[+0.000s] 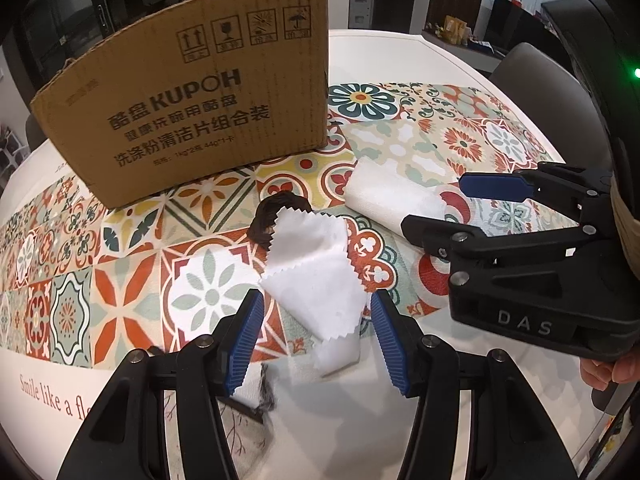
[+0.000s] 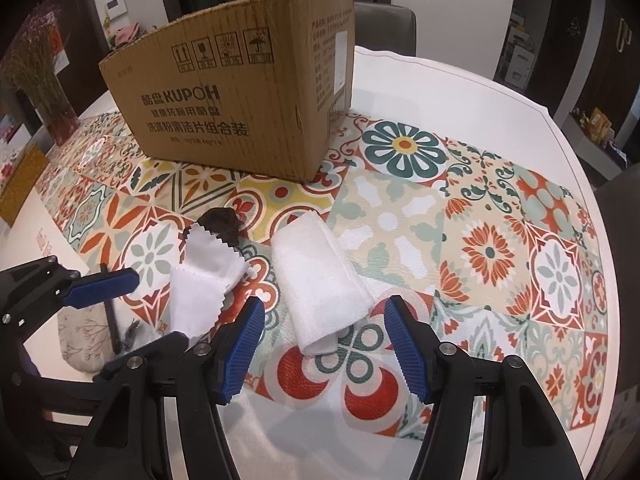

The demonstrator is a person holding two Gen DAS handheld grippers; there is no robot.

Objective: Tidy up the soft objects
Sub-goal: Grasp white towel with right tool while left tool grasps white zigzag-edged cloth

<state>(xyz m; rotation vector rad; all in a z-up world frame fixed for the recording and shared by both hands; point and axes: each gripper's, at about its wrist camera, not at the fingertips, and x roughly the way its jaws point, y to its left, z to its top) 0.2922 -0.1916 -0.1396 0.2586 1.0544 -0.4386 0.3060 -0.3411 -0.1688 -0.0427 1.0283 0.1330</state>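
A thin white cloth with zigzag edges (image 1: 316, 276) lies crumpled on the patterned mat, partly over a dark brown soft item (image 1: 280, 210). My left gripper (image 1: 316, 340) is open, its blue pads on either side of the cloth's near end. A folded white towel (image 2: 320, 284) lies to the right. My right gripper (image 2: 324, 344) is open with the towel's near end between its pads. The right gripper also shows in the left wrist view (image 1: 440, 208), the left gripper in the right wrist view (image 2: 132, 280). The zigzag cloth (image 2: 208, 276) and brown item (image 2: 224, 220) show there too.
An open cardboard box (image 1: 192, 96) stands at the back of the mat, also in the right wrist view (image 2: 240, 92). A printed fabric pouch (image 2: 86, 336) lies at the near left. A vase of dried flowers (image 2: 44, 80) stands far left. Chairs ring the white table (image 2: 480, 88).
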